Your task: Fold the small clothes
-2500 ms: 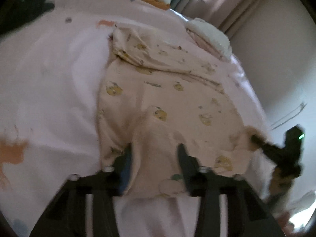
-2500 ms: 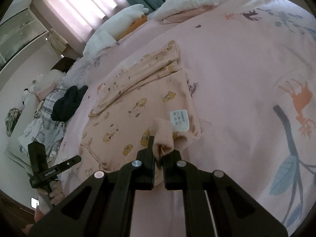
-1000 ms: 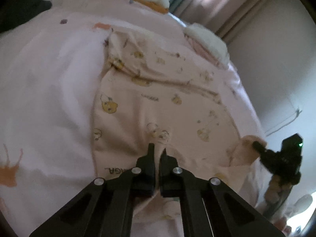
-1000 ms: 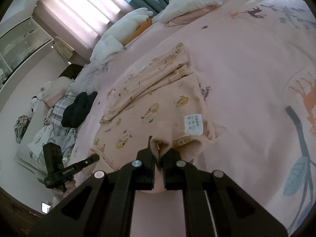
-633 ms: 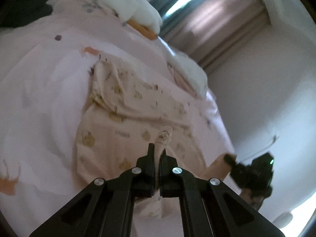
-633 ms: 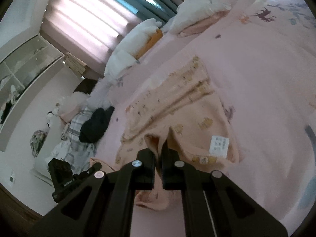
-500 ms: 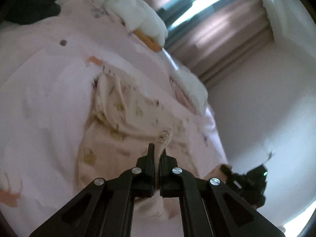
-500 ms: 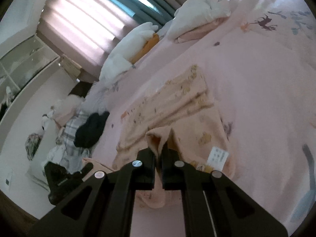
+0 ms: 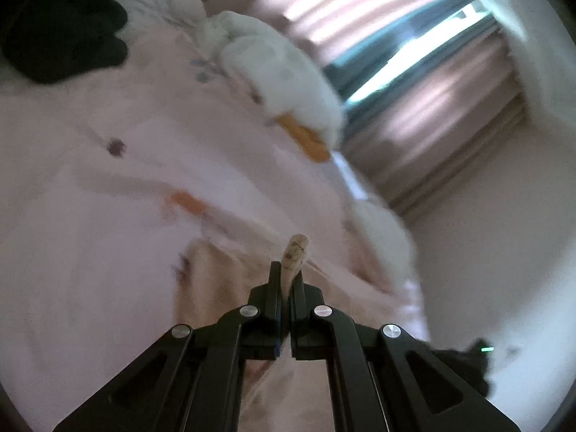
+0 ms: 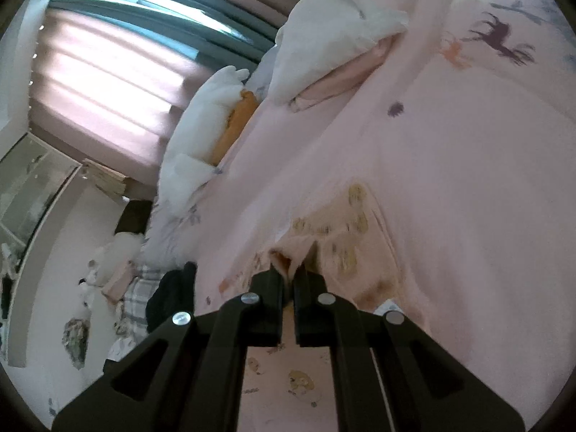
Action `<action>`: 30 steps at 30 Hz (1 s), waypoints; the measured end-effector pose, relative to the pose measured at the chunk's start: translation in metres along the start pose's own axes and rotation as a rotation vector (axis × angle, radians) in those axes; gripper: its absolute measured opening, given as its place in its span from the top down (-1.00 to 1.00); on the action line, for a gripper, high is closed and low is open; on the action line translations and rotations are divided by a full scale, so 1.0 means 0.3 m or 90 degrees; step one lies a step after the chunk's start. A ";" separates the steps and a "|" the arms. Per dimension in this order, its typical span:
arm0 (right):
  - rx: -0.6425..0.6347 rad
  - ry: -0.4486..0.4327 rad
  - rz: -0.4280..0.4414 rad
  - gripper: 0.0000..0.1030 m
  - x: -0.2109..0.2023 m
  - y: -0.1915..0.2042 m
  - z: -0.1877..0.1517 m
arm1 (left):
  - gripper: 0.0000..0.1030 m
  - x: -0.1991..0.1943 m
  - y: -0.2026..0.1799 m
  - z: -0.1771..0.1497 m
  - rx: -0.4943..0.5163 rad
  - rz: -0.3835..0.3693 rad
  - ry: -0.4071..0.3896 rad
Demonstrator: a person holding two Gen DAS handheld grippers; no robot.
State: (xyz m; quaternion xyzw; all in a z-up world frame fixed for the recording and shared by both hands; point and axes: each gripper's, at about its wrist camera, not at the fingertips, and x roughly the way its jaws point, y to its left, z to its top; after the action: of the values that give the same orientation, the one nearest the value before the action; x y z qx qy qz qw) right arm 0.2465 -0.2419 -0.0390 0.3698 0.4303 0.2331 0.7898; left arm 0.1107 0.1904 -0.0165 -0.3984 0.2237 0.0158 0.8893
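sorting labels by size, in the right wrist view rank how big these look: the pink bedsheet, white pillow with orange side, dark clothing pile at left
1. Pink printed bedsheet: largest by far.
2. White pillow with orange side.
3. Dark clothing pile: smallest, though partly hidden behind the right gripper, so unsure.

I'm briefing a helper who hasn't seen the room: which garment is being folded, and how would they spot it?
On the pink bedspread, look below the white pillows. The peach baby garment is pinched by both grippers. Its yellow animal print sets it apart from the black clothing.
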 end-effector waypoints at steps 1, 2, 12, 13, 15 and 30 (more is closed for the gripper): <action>-0.003 0.005 -0.018 0.90 0.032 0.004 0.021 | 0.99 0.061 0.018 0.018 -0.006 0.010 0.014; -0.006 0.016 -0.039 0.90 0.077 0.006 0.047 | 0.99 0.096 0.031 0.028 -0.015 0.004 0.026; -0.044 0.099 -0.212 0.87 0.392 -0.064 0.158 | 0.99 0.349 0.145 0.021 0.002 0.149 0.087; -0.028 0.109 -0.230 0.87 0.408 -0.083 0.171 | 0.99 0.353 0.147 0.026 0.003 0.169 0.092; 0.001 0.110 -0.215 0.73 0.405 -0.096 0.196 | 0.76 0.354 0.148 0.048 0.005 0.200 0.107; -0.279 0.160 -0.184 0.13 0.235 0.119 -0.008 | -0.48 0.022 0.009 -0.152 0.135 0.227 0.157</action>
State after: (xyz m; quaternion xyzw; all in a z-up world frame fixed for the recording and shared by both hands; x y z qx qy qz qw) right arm 0.2794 -0.1706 -0.0476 0.0937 0.5123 0.2494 0.8164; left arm 0.0985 0.1584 -0.0477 -0.2556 0.3979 0.1005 0.8754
